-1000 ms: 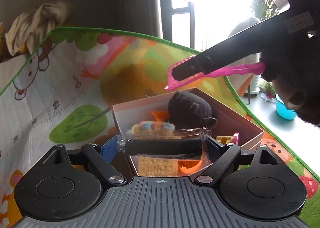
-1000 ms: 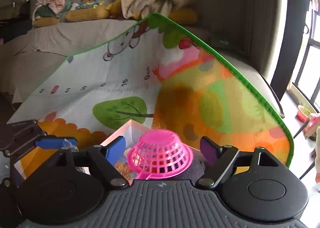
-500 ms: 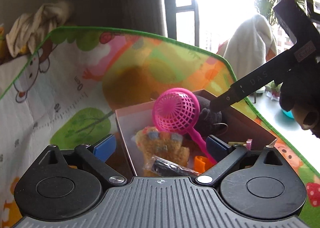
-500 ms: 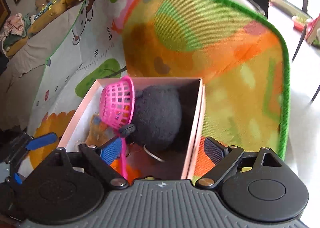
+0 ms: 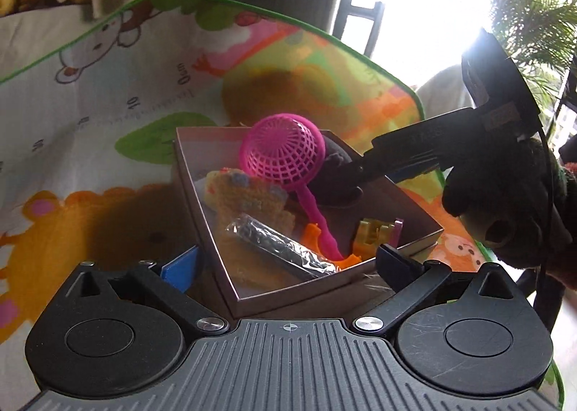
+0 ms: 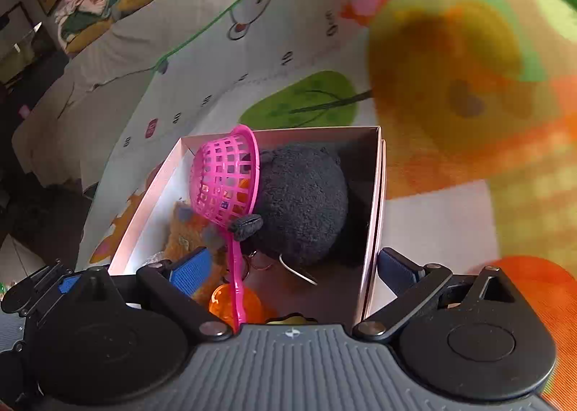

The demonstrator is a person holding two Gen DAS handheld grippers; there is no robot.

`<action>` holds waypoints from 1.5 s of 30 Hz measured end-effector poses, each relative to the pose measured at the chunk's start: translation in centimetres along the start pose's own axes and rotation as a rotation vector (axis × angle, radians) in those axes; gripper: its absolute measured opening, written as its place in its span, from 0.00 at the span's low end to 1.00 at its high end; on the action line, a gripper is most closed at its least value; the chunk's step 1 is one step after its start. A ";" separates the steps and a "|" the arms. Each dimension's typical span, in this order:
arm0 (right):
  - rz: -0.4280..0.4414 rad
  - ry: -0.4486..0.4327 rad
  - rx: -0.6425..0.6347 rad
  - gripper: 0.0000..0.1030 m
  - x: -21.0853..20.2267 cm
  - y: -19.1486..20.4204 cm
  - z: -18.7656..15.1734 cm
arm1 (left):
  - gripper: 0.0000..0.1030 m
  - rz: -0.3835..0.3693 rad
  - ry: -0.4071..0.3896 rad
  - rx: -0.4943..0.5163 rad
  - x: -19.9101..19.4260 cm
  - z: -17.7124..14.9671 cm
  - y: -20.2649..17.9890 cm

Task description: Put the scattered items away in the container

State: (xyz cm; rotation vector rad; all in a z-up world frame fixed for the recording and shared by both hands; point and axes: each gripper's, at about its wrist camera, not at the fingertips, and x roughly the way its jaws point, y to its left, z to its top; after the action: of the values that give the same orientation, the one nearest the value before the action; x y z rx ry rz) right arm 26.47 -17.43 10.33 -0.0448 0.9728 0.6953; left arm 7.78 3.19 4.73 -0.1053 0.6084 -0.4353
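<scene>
A pink cardboard box (image 5: 194, 191) lies on the play mat and holds several toys. Inside it, a pink toy strainer (image 5: 285, 154) leans on a black plush (image 6: 303, 201), handle pointing down. A plastic-wrapped black bar (image 5: 281, 248) rests on an orange knitted toy (image 5: 249, 201). My left gripper (image 5: 288, 261) hangs over the box's near corner, jaws opening and empty. My right gripper (image 6: 295, 268) is above the box's other side, jaws opening. The strainer (image 6: 227, 183) handle runs just inside its left pad, and no pad presses on it.
Orange (image 5: 313, 234) and yellow (image 5: 371, 236) plastic pieces lie in the box too. The colourful play mat (image 5: 108, 122) spreads all round. A gloved hand (image 5: 505, 194) holds the right gripper. Cloths and soft toys (image 6: 90, 3) lie on the couch behind; a bright window is at the right.
My left gripper let the wrapped bar fall into the box, and my right let the strainer drop onto the plush. Both jaws widened, and both grippers tilted down over the box.
</scene>
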 end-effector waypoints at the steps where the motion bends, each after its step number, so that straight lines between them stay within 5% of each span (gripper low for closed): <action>1: -0.014 0.001 -0.036 0.96 0.5 1.5 0.4 | 1.00 0.023 -0.011 -0.003 -1.0 -0.4 0.4; 5: -0.221 -0.223 -0.354 0.96 -1.4 8.4 0.1 | 1.00 0.109 -0.056 -0.016 -3.8 -1.9 1.6; 7: -0.237 -0.319 -0.489 0.95 -2.9 11.3 -0.4 | 1.00 0.154 -0.078 -0.024 -4.7 -2.5 1.6; 10: -0.184 -0.279 -0.573 0.79 -2.3 14.1 0.0 | 1.00 0.188 -0.096 -0.042 -5.4 -3.5 1.8; 16: -0.336 -0.205 -0.751 0.57 3.5 17.0 -0.8 | 1.00 0.223 -0.084 -0.069 -5.4 -5.1 1.9; 19: -0.340 -0.197 -0.715 0.56 4.6 16.4 -0.3 | 1.00 0.211 -0.090 -0.075 -5.8 -5.6 2.0; 26: -0.133 -0.103 -0.412 0.55 2.5 13.7 3.0 | 1.00 0.252 -0.082 -0.088 -5.7 -5.6 2.1; 33: -0.215 -0.102 -0.467 0.60 2.8 13.7 1.9 | 1.00 0.312 -0.014 -0.111 -4.4 -5.5 2.2; 45: -0.119 -0.067 -0.412 0.60 2.6 12.5 1.2 | 1.00 0.353 0.012 -0.129 -4.4 -5.2 2.2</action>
State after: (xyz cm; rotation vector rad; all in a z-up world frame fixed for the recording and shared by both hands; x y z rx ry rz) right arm 21.30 -5.86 12.36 -0.4350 0.7439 0.7730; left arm 2.41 7.23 2.34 -0.1151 0.6519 -0.0547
